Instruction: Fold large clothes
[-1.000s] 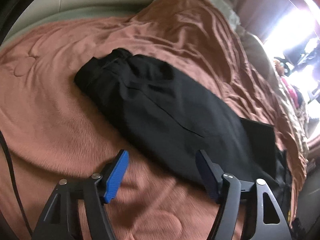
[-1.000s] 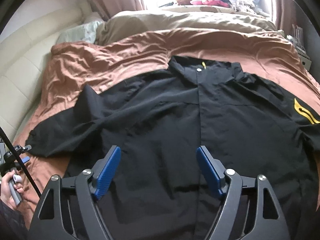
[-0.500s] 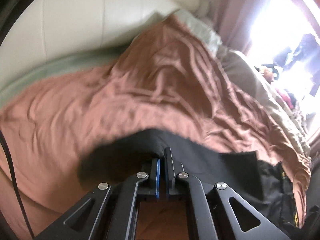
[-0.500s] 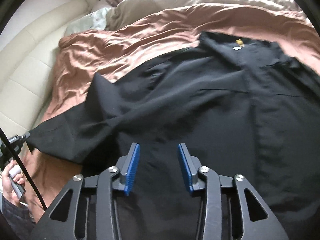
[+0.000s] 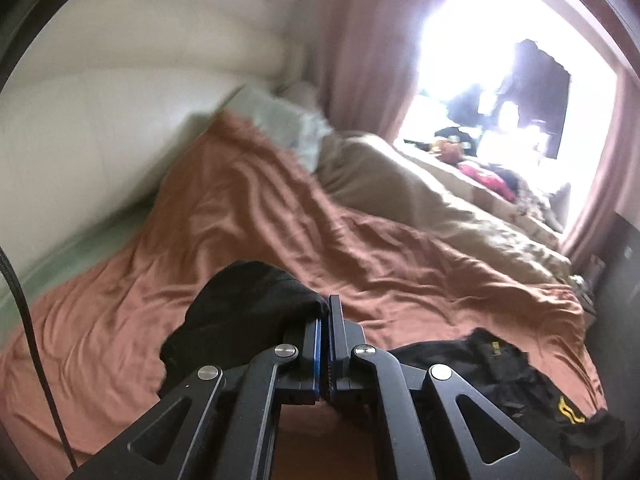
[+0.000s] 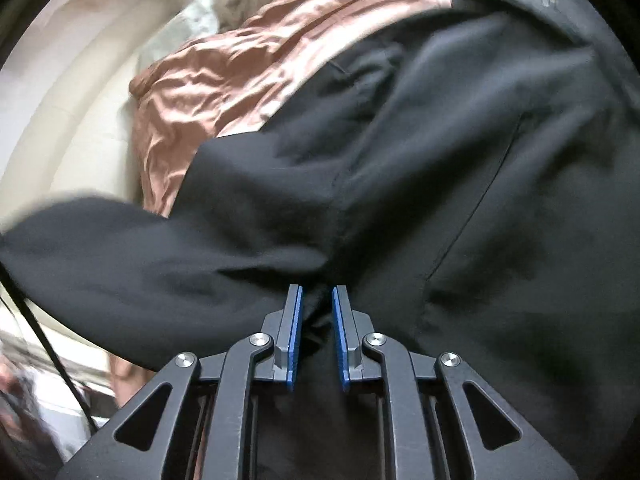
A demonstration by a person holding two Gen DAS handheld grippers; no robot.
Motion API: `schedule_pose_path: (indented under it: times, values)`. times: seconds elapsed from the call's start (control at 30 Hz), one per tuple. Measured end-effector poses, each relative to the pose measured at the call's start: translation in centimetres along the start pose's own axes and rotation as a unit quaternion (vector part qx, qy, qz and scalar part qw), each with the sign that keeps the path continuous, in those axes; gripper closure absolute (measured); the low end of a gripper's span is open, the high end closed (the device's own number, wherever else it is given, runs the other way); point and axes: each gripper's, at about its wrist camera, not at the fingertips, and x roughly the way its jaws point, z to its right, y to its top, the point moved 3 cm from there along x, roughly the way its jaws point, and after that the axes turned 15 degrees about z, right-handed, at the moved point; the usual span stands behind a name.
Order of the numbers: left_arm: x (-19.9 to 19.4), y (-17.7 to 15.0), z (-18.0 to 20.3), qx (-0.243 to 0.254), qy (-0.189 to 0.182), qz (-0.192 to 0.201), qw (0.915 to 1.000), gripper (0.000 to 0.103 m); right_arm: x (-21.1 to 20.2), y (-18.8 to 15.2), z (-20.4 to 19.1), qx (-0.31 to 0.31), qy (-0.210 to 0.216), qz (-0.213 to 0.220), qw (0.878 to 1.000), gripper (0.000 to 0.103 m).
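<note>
Now, on the left, the left tool (image 5: 324, 312) is clamped tight on the cuff end of the sleeve (image 5: 248, 312), which bunches in a dark wad over its left finger, lifted off the blanket (image 5: 248, 216). A second ago this tool was spread wide above the sleeve lying flat; half a second ago it had closed on the cloth low against the bed, and since then it has risen and tipped up toward the window (image 5: 492, 60).

The jacket (image 6: 460, 168) lies spread on the bed to the right of the sleeve; in the left view only its collar part (image 5: 492, 364) shows. The sleeve's long axis runs from the cuff on the left to the shoulder on the right, so the fold goes rightward, and the left tool is the nearer one to carry it across the body.

On the right, the right tool (image 6: 316, 296) is narrowed to a slim gap with black cloth between the pads, near the side seam below the sleeve; whether it truly grips is hard to tell, as the frame is blurred. It was wide open a second ago and half closed after that.
</note>
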Motion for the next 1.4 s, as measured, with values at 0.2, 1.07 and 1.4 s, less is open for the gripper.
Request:
schedule_pose_path:
  times: [0.2, 1.07, 1.4]
  values:
    - [-1.3, 1.7, 7.2, 0.016, -0.059, 0.012, 0.9981, 0.101, -4.4, 1.3, 0.4, -0.026, -0.025, 0.039, 0.999, 0.09]
    - [-2.0, -7.2, 35.2, 0.084, -0.275, -0.081, 0.9543, 0.101, -30.2, -1.5, 6.9, 0.044, -0.155, 0.195, 0.967, 0.033]
    - [-1.7, -18.7, 42.4, 0.159, -0.348, -0.246, 0.8906, 0.026, -33.2, -1.1, 13.2, 0.115, -0.203, 0.219, 0.948, 0.033]
